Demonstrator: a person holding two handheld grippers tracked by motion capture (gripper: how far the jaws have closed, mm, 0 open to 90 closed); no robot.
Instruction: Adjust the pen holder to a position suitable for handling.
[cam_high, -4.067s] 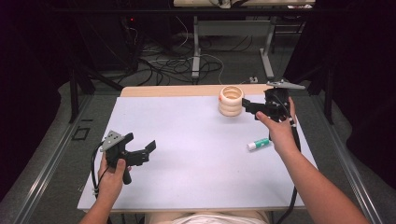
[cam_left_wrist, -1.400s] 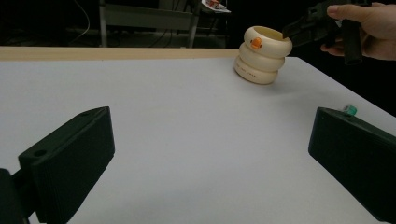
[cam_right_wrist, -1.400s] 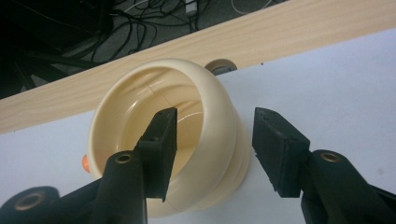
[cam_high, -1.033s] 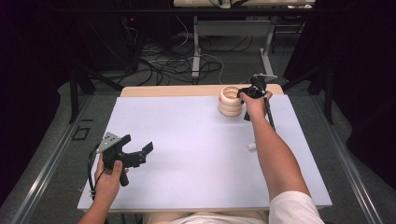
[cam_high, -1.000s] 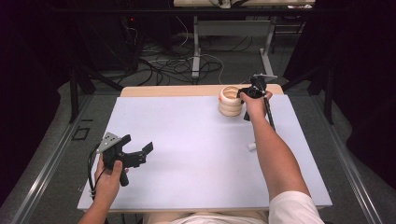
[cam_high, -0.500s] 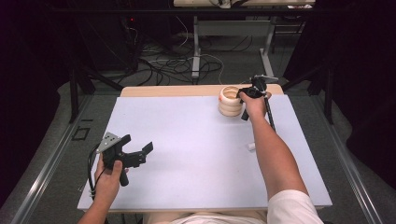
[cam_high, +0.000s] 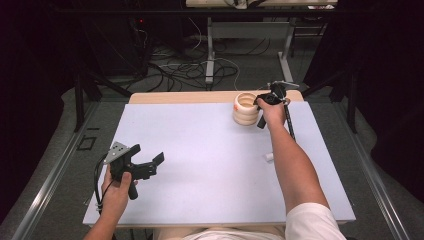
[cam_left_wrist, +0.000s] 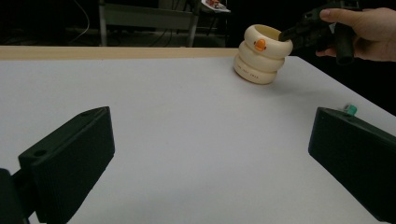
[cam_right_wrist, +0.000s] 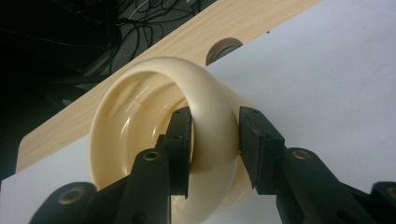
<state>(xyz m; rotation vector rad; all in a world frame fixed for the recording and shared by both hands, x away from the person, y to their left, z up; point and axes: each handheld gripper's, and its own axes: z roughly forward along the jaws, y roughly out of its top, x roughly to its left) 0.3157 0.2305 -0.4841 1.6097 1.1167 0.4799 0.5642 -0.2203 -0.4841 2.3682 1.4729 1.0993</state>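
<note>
Straddling the top rim of the cream ringed cup (cam_right_wrist: 154, 140), the right gripper (cam_right_wrist: 215, 144) has one jaw inside the wall and one outside; its jaws have just been closing, and the pads now sit against the wall or very nearly so. That cup stands at the far edge of the white bench (cam_high: 200, 150), right of centre. Near the bench's front left, the left gripper (cam_high: 145, 167) hangs with jaws wide and nothing between them, well apart from the cup

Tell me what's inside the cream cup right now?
One jaw of the right gripper reaches inside the cream cup, the other outside its rim, closing in. The inner wall looks bare; the bottom is hidden.
</note>
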